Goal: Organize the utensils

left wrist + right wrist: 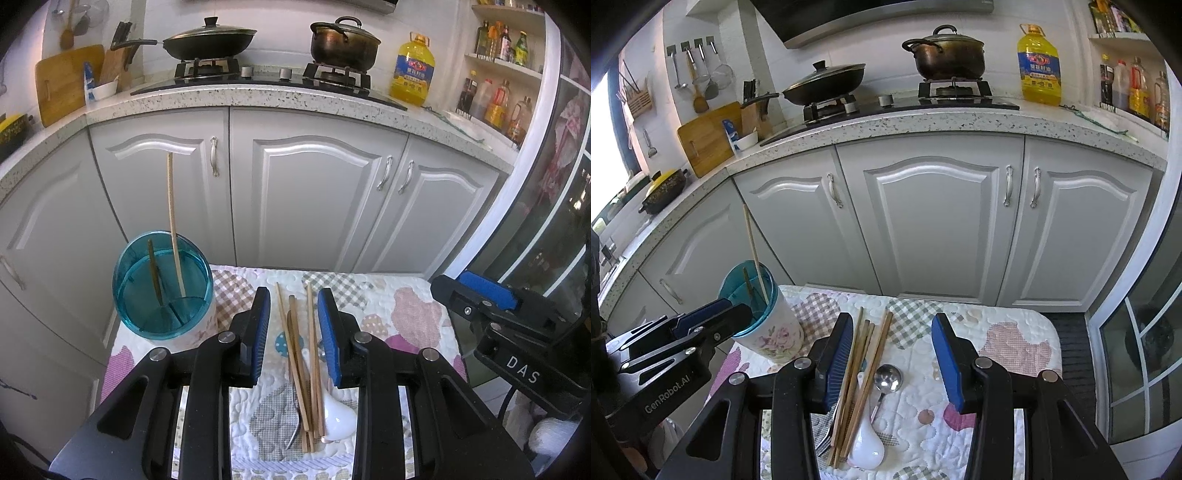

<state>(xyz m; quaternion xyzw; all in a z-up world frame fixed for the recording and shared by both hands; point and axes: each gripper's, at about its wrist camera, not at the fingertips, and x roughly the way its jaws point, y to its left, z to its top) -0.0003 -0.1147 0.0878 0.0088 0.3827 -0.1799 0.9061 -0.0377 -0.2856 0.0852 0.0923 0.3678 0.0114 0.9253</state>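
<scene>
A blue-rimmed utensil holder point(162, 291) with a floral body point(772, 332) stands at the table's left and holds one light chopstick point(173, 229) and a dark stick. Several wooden chopsticks point(301, 354) lie on the quilted cloth with a fork point(293, 417), a white ceramic spoon point(338, 417) and a metal spoon point(886, 378). My left gripper point(293, 314) is open and empty, its fingers either side of the chopsticks and above them. My right gripper point(892, 334) is open and empty above the same pile point(864, 369).
The quilted table point(997, 339) stands in front of grey cabinets point(314, 192). A counter behind carries a wok point(208, 40), a pot point(343, 42) and an oil bottle point(412, 72). A glass door point(1137, 350) is at the right.
</scene>
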